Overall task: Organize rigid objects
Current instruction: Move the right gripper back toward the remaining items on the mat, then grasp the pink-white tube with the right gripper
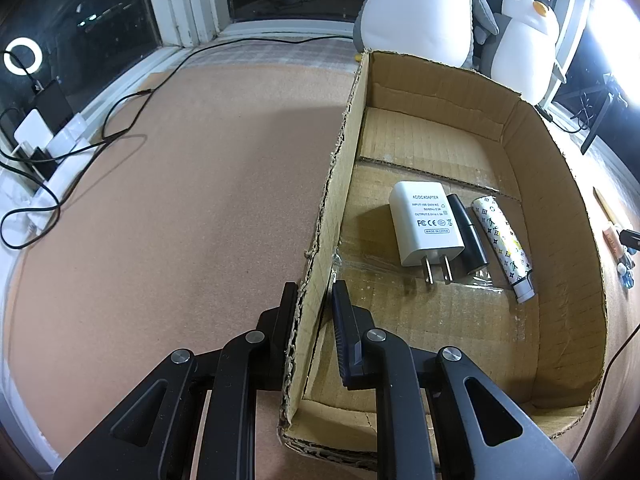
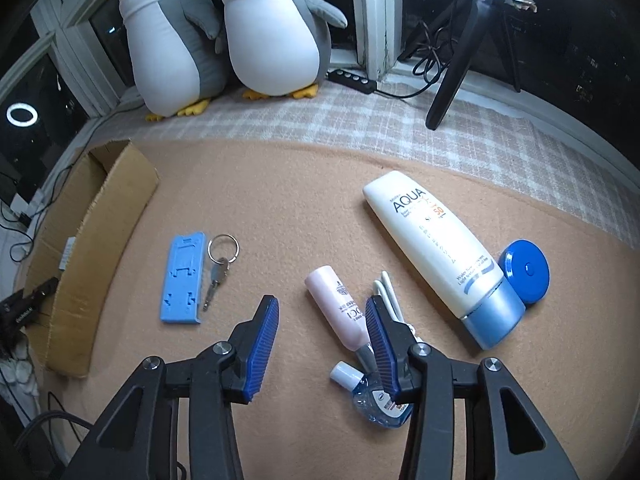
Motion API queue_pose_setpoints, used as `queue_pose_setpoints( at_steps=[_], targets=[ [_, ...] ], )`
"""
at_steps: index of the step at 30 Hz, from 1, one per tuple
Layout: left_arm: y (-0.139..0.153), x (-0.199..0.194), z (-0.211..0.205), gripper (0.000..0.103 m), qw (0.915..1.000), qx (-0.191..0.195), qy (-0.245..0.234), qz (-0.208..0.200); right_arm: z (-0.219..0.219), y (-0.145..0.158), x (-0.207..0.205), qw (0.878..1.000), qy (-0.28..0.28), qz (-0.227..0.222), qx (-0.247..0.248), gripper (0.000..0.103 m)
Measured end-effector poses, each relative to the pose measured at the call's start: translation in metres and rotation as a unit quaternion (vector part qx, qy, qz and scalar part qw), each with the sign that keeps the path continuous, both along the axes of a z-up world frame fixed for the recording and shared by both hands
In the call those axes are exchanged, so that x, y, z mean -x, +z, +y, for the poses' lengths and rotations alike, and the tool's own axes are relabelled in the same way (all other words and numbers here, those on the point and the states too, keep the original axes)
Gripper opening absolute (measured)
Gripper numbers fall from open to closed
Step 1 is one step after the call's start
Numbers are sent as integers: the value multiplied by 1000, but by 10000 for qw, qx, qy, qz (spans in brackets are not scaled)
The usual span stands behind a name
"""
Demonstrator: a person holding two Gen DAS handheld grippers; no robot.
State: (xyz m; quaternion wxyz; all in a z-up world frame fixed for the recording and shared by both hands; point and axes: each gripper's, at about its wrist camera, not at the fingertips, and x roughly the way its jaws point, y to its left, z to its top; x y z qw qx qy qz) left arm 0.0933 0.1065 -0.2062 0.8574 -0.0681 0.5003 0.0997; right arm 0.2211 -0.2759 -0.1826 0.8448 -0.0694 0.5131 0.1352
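Observation:
My left gripper (image 1: 315,294) is shut on the left wall of the cardboard box (image 1: 332,184), one finger outside and one inside. In the box lie a white AC adapter (image 1: 426,224), a black stick (image 1: 468,236) and a patterned tube (image 1: 502,240). My right gripper (image 2: 320,302) stands open over the tan mat. A pink tube (image 2: 340,308) lies just inside its right finger, not pressed by the pads. Nearby are a blue phone stand (image 2: 182,278), a key on a ring (image 2: 218,268), a white cable (image 2: 386,292), a small blue bottle (image 2: 372,396), a white sunscreen tube (image 2: 436,248) and a round blue case (image 2: 526,270).
Two plush penguins (image 2: 272,28) stand on the checked cloth at the back by the window. A black tripod (image 2: 460,60) and a power strip (image 2: 352,78) sit at the back right. The box (image 2: 100,248) lies left of the loose items. Black cables (image 1: 132,116) cross the mat's left side.

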Motion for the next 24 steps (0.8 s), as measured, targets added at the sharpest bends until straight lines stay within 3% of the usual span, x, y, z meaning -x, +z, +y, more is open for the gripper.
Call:
queue_pose_setpoints(
  at_steps=[5,10,18,24],
  targets=[
    [0,0,0,16,10000,1,-4,-2,4,-8,-4,9998,80,63,173,39],
    [0,0,0,16,10000,2,-2,-5,7,-17,-8,9990,130,143,391,31],
    [0,-1,-1,16,10000,-5,0,0,10,-26,-13,9981,160,274,531,21],
    [0,-1,-1,16,10000,-4,-1,1,8,-25,-14,9986,80,265,458,18]
  ],
)
